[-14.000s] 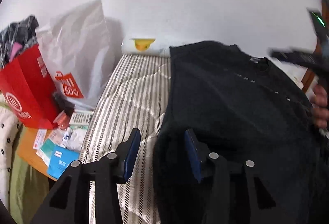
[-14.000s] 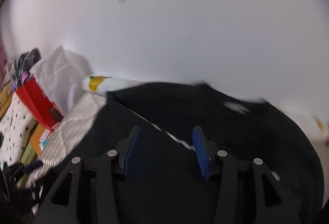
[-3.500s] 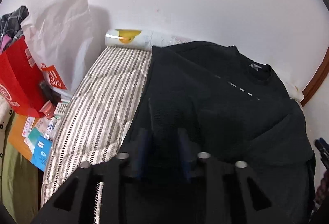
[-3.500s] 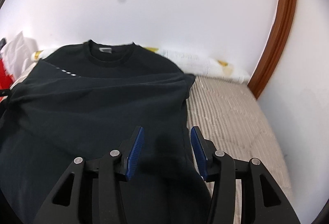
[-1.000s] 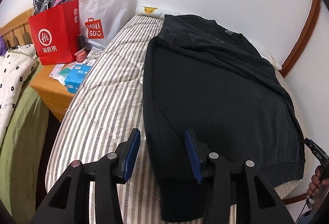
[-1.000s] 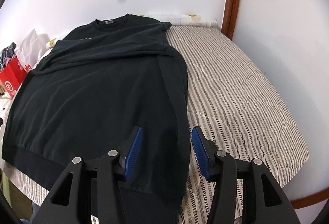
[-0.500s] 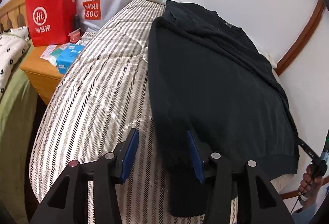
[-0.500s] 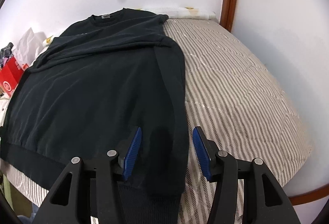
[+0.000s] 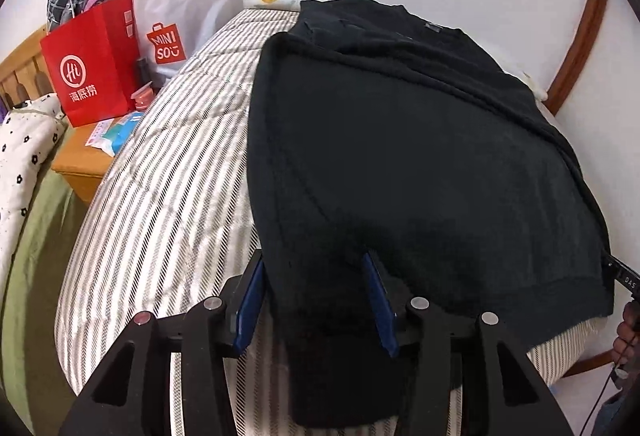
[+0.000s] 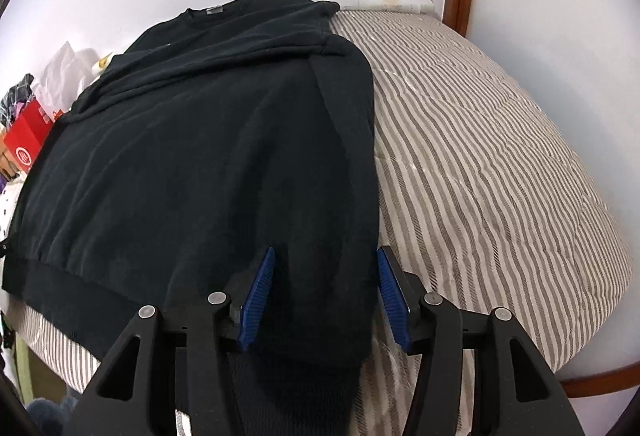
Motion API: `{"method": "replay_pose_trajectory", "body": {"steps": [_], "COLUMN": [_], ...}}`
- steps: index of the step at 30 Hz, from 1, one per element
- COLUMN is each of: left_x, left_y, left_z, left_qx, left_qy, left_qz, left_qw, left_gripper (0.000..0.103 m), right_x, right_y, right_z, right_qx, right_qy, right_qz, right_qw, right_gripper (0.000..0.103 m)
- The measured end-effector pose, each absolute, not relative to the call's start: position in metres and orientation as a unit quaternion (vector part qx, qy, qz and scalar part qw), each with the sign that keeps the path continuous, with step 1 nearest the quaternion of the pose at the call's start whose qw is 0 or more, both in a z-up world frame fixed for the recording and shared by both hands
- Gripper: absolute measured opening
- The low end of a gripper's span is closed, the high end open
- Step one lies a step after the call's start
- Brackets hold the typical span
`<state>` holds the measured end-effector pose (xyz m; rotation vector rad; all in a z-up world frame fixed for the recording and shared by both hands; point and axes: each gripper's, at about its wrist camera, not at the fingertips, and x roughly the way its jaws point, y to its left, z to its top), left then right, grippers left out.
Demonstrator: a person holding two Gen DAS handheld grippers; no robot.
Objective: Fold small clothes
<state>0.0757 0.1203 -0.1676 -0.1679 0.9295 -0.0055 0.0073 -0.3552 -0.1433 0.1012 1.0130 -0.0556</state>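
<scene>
Striped grey-and-white bedding covers the mattress [image 10: 500, 139], and a black sweatshirt [image 10: 208, 155] lies spread flat across it, collar toward the wall and hem at the near edge, both sleeves folded in along its sides. At the left side, a wooden nightstand [image 9: 80, 163] holds a red paper bag [image 9: 92, 75] and a white MINISO bag [image 9: 176, 7]. The left gripper [image 9: 314, 300] has its blue fingers spread apart, straddling the sweatshirt's left cuff. The right gripper [image 10: 324, 296] does the same at the right cuff, fingers also wide, nothing pinched.
</scene>
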Motion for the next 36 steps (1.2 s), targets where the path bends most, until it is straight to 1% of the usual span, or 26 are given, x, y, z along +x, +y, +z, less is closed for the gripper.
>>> {"method": "replay_pose_trajectory", "body": {"steps": [1,5,7,8,10,11,12,13,14,17,19,23,31,36], "left_x": [0.074,0.07,0.07,0.071,0.072,0.073,0.073,0.073,0.072,0.067,0.063,0.049,0.011,0.008], "left_y": [0.12,0.118,0.12,0.122,0.123,0.124,0.124,0.123,0.122,0.12,0.121,0.117,0.109,0.111], "left_z": [-0.168,-0.168,-0.168,-0.168,-0.168,-0.168,-0.168,-0.168,-0.167,-0.164,-0.16,-0.152,-0.132,-0.118], "left_qx": [-0.084,-0.088,-0.099,-0.103,-0.112,-0.117,-0.121,-0.123,-0.125,-0.133,-0.143,-0.154,-0.136,-0.133], "left_qy": [0.447,0.442,0.44,0.44,0.443,0.444,0.446,0.446,0.444,0.437,0.431,0.425,0.412,0.395], "left_qz": [-0.005,0.002,0.008,0.012,0.013,0.012,0.012,0.013,0.016,0.025,0.024,0.007,-0.011,-0.015], "left_qw": [0.891,0.893,0.893,0.892,0.89,0.888,0.887,0.887,0.887,0.889,0.891,0.892,0.901,0.909], "left_gripper": [0.044,0.037,0.031,0.028,0.025,0.023,0.021,0.02,0.019,0.016,0.016,0.015,0.013,0.013], "right_x": [0.005,0.005,0.008,0.009,0.012,0.013,0.013,0.013,0.012,0.009,0.005,-0.002,-0.025,-0.029], "right_y": [-0.356,-0.353,-0.351,-0.352,-0.35,-0.348,-0.346,-0.345,-0.345,-0.353,-0.359,-0.361,-0.374,-0.373], "right_z": [-0.143,-0.144,-0.145,-0.145,-0.144,-0.144,-0.143,-0.143,-0.142,-0.137,-0.132,-0.121,-0.1,-0.078], "right_qx": [0.05,0.048,0.052,0.057,0.057,0.057,0.057,0.052,0.048,0.068,0.078,0.061,0.076,0.088], "right_qy": [0.484,0.476,0.472,0.469,0.471,0.472,0.472,0.472,0.471,0.462,0.455,0.442,0.428,0.405], "right_qz": [-0.027,-0.027,-0.022,-0.024,-0.019,-0.014,-0.011,-0.01,-0.01,-0.005,-0.004,-0.007,0.002,0.015], "right_qw": [0.873,0.878,0.88,0.881,0.88,0.88,0.88,0.88,0.881,0.884,0.887,0.895,0.901,0.91], "right_gripper": [0.051,0.053,0.053,0.051,0.043,0.033,0.025,0.022,0.016,0.009,0.008,0.007,0.007,0.007]}}
